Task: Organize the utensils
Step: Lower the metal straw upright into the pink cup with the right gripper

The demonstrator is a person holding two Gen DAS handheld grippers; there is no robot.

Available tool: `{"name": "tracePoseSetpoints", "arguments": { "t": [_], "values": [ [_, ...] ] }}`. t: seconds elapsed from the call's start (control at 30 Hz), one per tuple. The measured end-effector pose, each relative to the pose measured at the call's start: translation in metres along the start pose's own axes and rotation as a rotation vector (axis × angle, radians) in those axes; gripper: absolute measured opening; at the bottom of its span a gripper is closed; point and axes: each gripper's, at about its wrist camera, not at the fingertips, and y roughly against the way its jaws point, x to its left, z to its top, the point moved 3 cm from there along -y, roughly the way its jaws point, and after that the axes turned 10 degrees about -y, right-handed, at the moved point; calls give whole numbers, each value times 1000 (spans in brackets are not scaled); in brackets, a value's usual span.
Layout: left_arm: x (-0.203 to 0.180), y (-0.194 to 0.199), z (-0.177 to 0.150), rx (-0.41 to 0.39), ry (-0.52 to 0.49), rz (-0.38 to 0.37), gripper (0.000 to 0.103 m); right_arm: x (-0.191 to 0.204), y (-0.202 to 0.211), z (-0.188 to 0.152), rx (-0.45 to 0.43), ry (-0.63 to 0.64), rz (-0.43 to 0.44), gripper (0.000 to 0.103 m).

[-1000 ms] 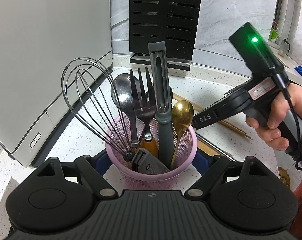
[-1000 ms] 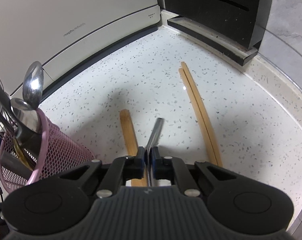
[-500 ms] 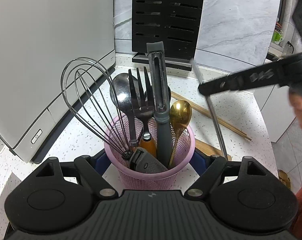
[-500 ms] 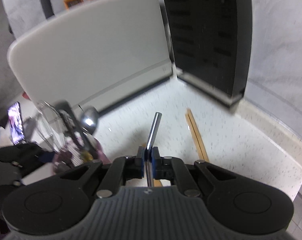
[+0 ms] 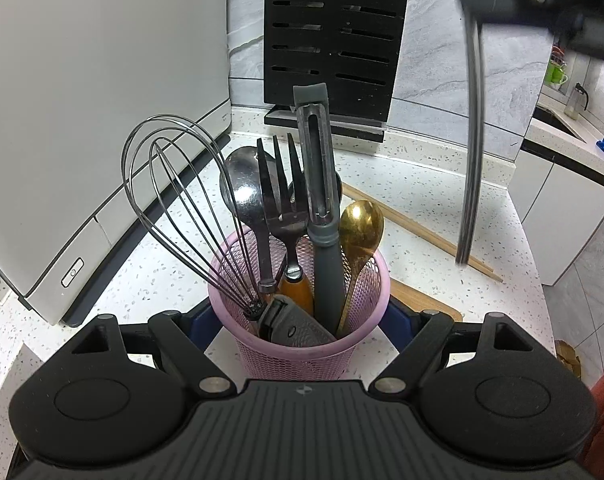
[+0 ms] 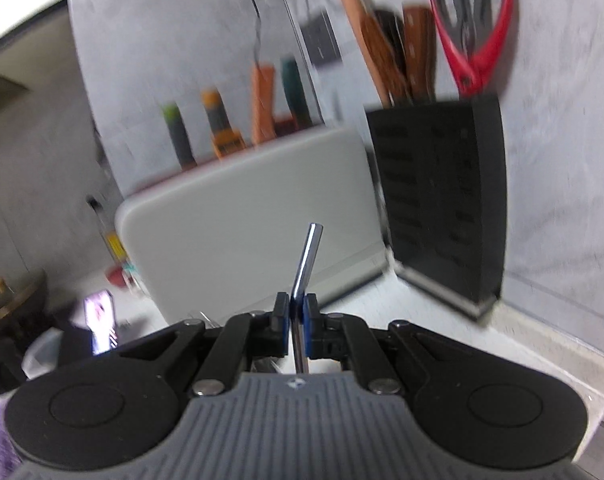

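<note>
Up high on the right, right tongs [image 6: 297, 316] pinched tight on a slim shiny steel utensil handle [image 6: 308, 260], blue pads [image 6: 307, 322] pressed to either side of it, tip of the handle poking up and forward toward the pale grey rounded appliance [image 6: 242, 216]. Seen from the left wrist camera, same steel utensil [image 5: 472, 148] hanging blurred and nearly upright in the air, well above the white speckled surface [image 5: 422, 184] and off to the right of the pink mesh cup [image 5: 298, 344], gripped at the top by the dark right tongs [image 5: 502, 0]. Lower end of it hard to make out through the blur. Left tongs [image 5: 300, 320] spread wide around the pink mesh cup, one finger at each side of it; contact with the cup impossible to tell. Standing inside the cup: a wire balloon whisk [image 5: 174, 200], a silver spoon [image 5: 240, 192], a dark steel fork [image 5: 282, 184] with a wooden handle, a grey peeler [image 5: 320, 184] and a gold spoon [image 5: 360, 224]. Beyond the cup, a pair of bamboo chopsticks [image 5: 418, 232] lying flat on the surface, with the rounded end of a wooden piece [image 5: 426, 300] just right of the cup. Further back, a black slotted knife block [image 5: 330, 32] against the grey marbled wall, holding wooden handles and red scissors [image 6: 474, 24] in the right wrist view.
</note>
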Motion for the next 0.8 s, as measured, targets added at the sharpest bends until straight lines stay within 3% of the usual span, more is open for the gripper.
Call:
{"name": "tracePoseSetpoints", "arguments": {
  "t": [0.13, 0.3, 0.63, 0.8],
  "values": [
    [-1, 0, 0, 0, -5, -5, 95, 15, 14, 8, -69, -11, 78, 3],
    [-2, 0, 0, 2, -2, -2, 95, 29, 7, 3, -66, 3, 134, 3],
    [-2, 1, 0, 2, -3, -6, 95, 38, -29, -31, 0, 128, 107, 3],
    [-2, 1, 0, 2, -3, -6, 95, 39, -28, -38, -24, 192, 120, 3]
  ]
}}
